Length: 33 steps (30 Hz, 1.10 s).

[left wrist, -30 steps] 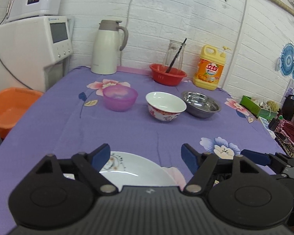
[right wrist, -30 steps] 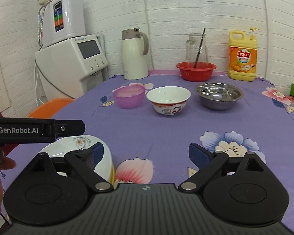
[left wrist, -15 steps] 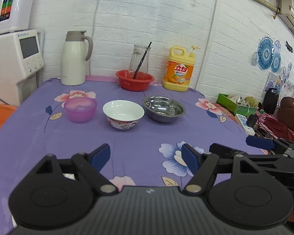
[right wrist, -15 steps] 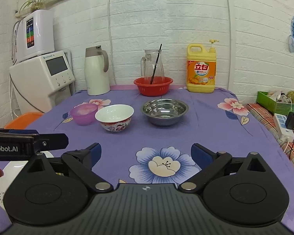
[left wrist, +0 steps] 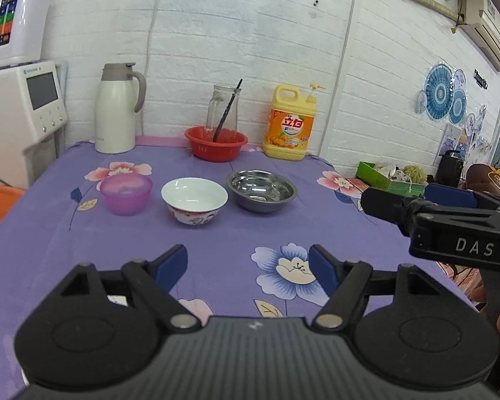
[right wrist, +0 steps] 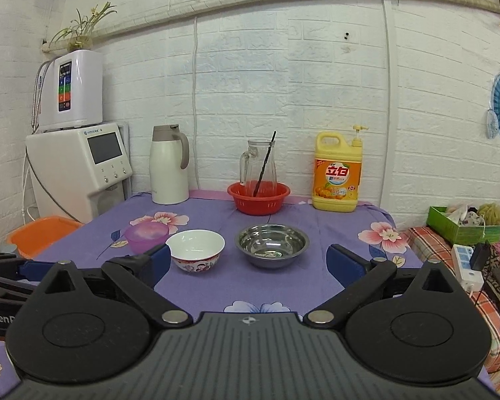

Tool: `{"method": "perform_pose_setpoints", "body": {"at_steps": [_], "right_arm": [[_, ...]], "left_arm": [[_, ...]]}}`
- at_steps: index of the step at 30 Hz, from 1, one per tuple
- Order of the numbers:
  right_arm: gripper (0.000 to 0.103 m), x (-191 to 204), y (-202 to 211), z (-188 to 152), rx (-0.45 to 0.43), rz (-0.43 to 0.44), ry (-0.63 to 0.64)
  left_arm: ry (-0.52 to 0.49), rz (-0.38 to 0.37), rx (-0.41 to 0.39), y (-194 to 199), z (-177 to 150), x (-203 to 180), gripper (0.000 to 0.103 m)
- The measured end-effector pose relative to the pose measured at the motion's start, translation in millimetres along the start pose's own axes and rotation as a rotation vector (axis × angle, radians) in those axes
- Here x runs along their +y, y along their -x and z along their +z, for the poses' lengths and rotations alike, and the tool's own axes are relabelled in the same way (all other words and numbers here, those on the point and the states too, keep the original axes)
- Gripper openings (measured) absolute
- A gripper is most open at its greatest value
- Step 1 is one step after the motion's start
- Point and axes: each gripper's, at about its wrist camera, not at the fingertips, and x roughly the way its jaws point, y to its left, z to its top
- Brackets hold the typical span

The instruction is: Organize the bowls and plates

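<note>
- The steel bowl is the widest of the three and sits at the right end of the row, mid-table on the purple floral cloth; I judge it light, stiff and slick, so I would pinch its thin rim, one pad inside and one outside
- The white china bowl with the red pattern stands in the middle, just beside the steel one; I judge it the heaviest and the one that chips, so I would take its rim squarely and lift without tilting
- The purple plastic bowl is smallest, at the left end, partly hidden behind my right gripper's near finger; probably light and a little springy, so a rim pinch again
- My left gripper hangs over the near cloth, jaws parted wide with nothing between them
- My right gripper is likewise spread and empty, aimed toward the bowls but well short of them
</note>
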Motion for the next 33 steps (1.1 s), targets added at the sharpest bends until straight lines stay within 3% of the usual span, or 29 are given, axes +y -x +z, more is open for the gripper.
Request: {"method": "perform_pose_setpoints", "body": {"at_steps": [12,21,27,33], "right_arm": [[0.103,-51.1,-52.7,2.3,0.079,-0.092,-0.020],[0.103,-88.5,-154.6,-4.9,0.219,-0.094,-0.059],[0.103,-105.4,-213.4,3.4,0.233,-0.087,-0.058],[0.103,-113.8,-261.4,-7.6,0.271,-0.069,-0.070]], "left_arm": [[0.050,-0.045,0.076,-66.0,22.9,8.2,0.073],[0.106,-0.074,0.118,-143.2,69.7,33.0,0.073],[0.119,-0.044,0.122,-203.5,99.3,43.2,0.073],[0.137,-0.041,0.201,-237.6,88.5,42.5,0.073]]}}
